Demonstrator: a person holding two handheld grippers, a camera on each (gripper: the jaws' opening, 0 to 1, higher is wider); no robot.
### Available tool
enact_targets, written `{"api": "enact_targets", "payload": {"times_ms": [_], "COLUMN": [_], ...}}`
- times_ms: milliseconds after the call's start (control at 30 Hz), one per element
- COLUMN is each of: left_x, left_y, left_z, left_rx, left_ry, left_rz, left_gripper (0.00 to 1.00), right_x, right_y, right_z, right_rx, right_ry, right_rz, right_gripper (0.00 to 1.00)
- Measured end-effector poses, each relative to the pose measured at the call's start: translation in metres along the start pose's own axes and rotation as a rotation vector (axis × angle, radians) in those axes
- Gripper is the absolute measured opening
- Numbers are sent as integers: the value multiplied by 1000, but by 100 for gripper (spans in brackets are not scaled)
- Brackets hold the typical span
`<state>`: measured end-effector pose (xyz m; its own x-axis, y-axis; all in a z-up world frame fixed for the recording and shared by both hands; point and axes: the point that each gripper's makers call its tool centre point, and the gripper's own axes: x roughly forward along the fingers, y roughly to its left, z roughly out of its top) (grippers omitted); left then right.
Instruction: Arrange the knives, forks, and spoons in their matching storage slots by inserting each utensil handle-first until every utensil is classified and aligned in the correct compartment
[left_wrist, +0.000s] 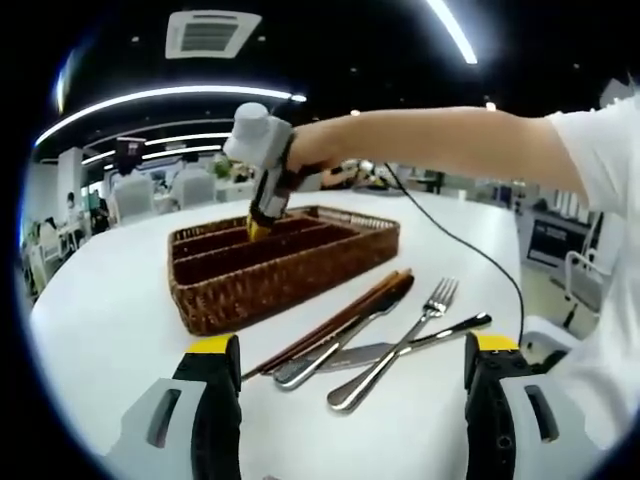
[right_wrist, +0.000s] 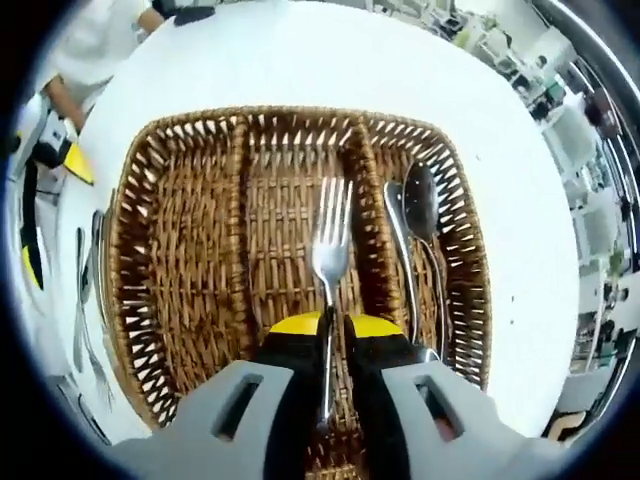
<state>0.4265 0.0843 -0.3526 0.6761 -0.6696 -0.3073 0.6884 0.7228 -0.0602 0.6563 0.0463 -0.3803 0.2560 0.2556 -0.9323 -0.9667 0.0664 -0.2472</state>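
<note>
My right gripper (right_wrist: 327, 325) is shut on the handle of a silver fork (right_wrist: 332, 240), whose tines point away over the middle slot of the wicker tray (right_wrist: 130, 250). Two spoons (right_wrist: 415, 215) lie in the right slot, and the left slot holds nothing. In the left gripper view the right gripper (left_wrist: 258, 228) dips into the tray (left_wrist: 290, 275) from above. My left gripper (left_wrist: 352, 345) hangs open over the white table, just short of a fork (left_wrist: 425, 315), a knife (left_wrist: 350, 330) and another silver utensil (left_wrist: 420, 342) lying loose in front of the tray.
Brown chopsticks (left_wrist: 325, 328) lie beside the loose cutlery. A black cable (left_wrist: 470, 245) runs across the round white table (left_wrist: 110, 320) toward the person's arm (left_wrist: 440, 145). Chairs and desks stand beyond the table's edge. The left gripper (right_wrist: 60, 160) shows at the left edge.
</note>
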Motion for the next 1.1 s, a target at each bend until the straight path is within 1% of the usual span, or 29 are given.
{"api": "enact_targets", "payload": {"times_ms": [33,167,233,367,467,633,733,833,900,933,1100], "left_x": [0,1,0,-1,-2,-3,-3,-4,-4,-4,-4], "left_y": [0,-1,-1,0,1,2,2,3,4,4,4], "left_z": [1,1,1,0,0,-1,-1,-2,-3,-3,-4], "left_rx": [1,4,1,-1,-2,-3,-4,-7,-7,-7,-10], "left_ry": [-2,-1,-2,1,-1,-1,-2,-2,-1,-1,-1], "left_rz": [-1,-3,-3,1,4,6,6,7,8,9,9], "left_gripper": [93,93,93,93,93,93,93,93,93,93,93], "right_x": [0,5,7,11,12,13,13,12,11,11,12], "right_y": [-2,-1,-2,-2,-3,-3,-2,-3,-5,-5,-7], "right_z": [-1,-3,-1,-1,1,2,2,4,6,8,12], "right_rx": [-24,-26,-41,-57,-39,-64,-64,-86,-64,-59,-71], "right_ry": [4,6,-7,2,-7,-7,1,7,10,1,3], "right_rz": [-14,-7,-9,-7,2,7,11,7,-1,1,-9], "right_gripper": [8,8,8,8,7,4,4,3,3,3,3]}}
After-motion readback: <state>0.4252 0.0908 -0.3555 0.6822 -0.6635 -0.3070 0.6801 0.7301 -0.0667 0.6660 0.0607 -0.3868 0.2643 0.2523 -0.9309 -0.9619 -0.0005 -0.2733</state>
